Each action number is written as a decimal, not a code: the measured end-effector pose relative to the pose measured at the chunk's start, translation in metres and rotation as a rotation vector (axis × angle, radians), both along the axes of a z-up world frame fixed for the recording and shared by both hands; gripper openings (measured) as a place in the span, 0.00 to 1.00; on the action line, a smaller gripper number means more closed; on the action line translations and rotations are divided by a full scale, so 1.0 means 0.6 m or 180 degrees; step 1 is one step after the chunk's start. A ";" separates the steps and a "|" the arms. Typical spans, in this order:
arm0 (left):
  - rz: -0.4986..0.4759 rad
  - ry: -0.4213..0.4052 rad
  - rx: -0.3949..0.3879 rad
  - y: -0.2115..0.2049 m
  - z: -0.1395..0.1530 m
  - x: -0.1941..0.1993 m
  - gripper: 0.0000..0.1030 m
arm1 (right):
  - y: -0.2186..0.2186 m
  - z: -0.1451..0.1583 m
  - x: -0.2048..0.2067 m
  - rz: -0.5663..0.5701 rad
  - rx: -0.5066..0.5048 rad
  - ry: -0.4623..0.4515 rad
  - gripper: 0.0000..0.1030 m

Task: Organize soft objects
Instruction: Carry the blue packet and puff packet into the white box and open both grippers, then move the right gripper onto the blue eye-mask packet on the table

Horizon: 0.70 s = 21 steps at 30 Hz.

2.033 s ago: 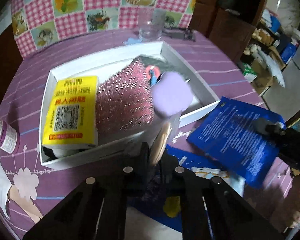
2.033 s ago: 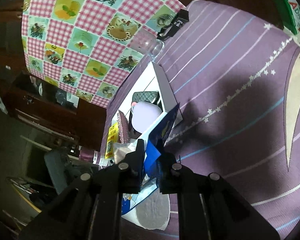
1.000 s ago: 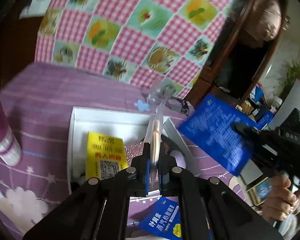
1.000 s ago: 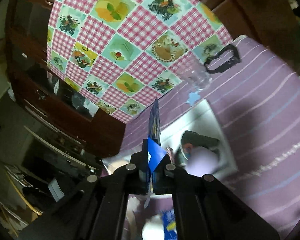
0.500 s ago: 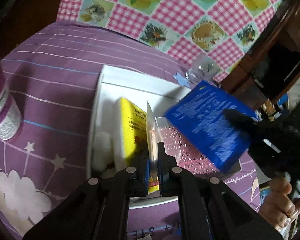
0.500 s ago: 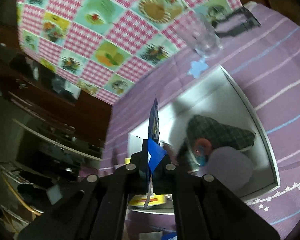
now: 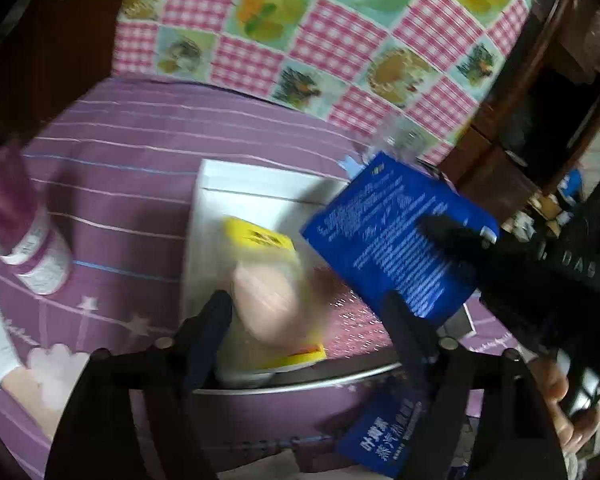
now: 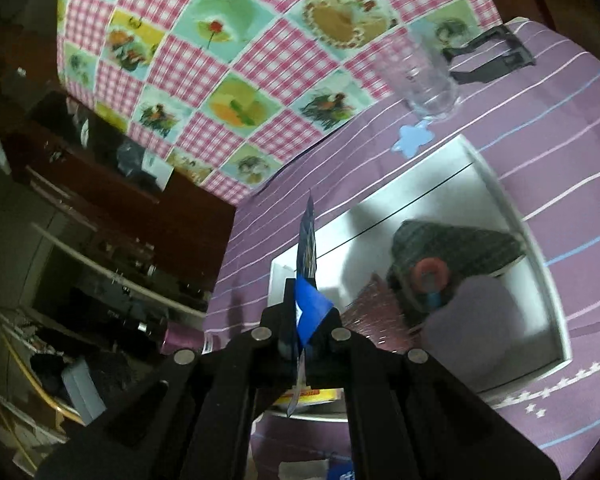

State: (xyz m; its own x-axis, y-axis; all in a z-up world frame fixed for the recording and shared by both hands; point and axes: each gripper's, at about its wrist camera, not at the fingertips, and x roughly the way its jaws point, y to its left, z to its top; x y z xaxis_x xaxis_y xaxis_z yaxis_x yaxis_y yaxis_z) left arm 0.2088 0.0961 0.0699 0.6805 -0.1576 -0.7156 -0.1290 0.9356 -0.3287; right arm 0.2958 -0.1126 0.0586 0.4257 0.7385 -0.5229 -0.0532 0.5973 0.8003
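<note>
1. White shallow rectangular box [image 8: 536,264] with thin rigid walls, resting on a purple striped tablecloth [image 7: 132,152] printed with stars and pale clouds.
2. Inside the box: a yellow printed packet [image 7: 264,240], a pink glittery bristly pad [image 8: 380,312], a dark plaid fabric pouch [image 8: 460,240], a smooth lavender rounded puff [image 8: 488,320] and a small red ring [image 8: 430,270] beside the pouch.
3. Left gripper [image 7: 304,320] spread wide apart above the near edge of the box, fingers clear of everything.
4. Between those spread fingers, a beige round puff [image 7: 268,300], soft-edged and motion-blurred, lying over the yellow packet; contact with the packet impossible to judge through the blur.
5. Right gripper [image 8: 308,320] clamped tight on a flat blue sachet [image 7: 396,240], glossy, covered in fine white print, held edge-on above the box and tilted in the left wrist view.
6. Second blue sachet [image 7: 384,432] flat on the cloth at the near side of the box.
7. Clear ribbed glass [image 8: 424,76] upright beyond the far corner of the box, on a pale blue flower-shaped coaster [image 8: 414,138].
8. Purple cylindrical bottle [image 7: 24,232] with a white label, well apart from the box to its left.
9. Pink gingham cloth [image 8: 228,60] with picture squares hanging behind the table.
</note>
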 end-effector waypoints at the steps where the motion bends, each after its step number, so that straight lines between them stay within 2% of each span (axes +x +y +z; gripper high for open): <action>1: 0.0054 -0.0017 0.0068 0.002 0.006 -0.002 0.76 | 0.005 -0.006 0.001 0.0001 -0.0060 0.0021 0.04; 3: 0.0130 -0.0036 0.0125 0.009 0.012 -0.006 0.76 | 0.013 -0.015 0.004 0.0036 -0.0244 0.0063 0.07; 5: 0.0170 -0.0027 0.0111 0.015 0.014 -0.007 0.76 | 0.022 -0.020 0.010 0.0105 -0.0616 0.0135 0.10; 8: 0.0132 -0.0019 0.0164 0.013 0.015 -0.007 0.76 | 0.017 -0.010 0.008 0.0126 -0.0872 0.0099 0.37; 9: 0.0123 -0.0024 0.0195 0.012 0.016 -0.008 0.76 | 0.012 -0.004 0.006 0.0100 -0.0912 0.0064 0.52; 10: 0.0129 -0.0032 0.0233 0.010 0.018 -0.009 0.76 | 0.003 0.007 0.003 0.0049 -0.0974 0.0001 0.62; 12: 0.0153 -0.0045 0.0257 0.008 0.021 -0.011 0.76 | -0.011 0.021 0.003 0.0021 -0.1018 -0.0035 0.65; 14: 0.0155 -0.0071 0.0264 0.008 0.023 -0.014 0.76 | -0.034 0.032 0.006 0.0019 -0.1078 0.0062 0.66; 21: 0.0101 -0.0078 0.0419 -0.008 0.027 -0.013 0.76 | -0.092 0.049 0.007 -0.0095 -0.0969 0.0279 0.66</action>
State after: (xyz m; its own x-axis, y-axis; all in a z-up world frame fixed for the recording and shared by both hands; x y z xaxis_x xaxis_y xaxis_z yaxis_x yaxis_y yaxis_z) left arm 0.2012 0.0911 0.0863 0.7013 -0.0415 -0.7117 -0.1526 0.9664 -0.2067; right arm 0.3003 -0.1678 0.0877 0.3883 0.5303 -0.7536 0.0293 0.8103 0.5853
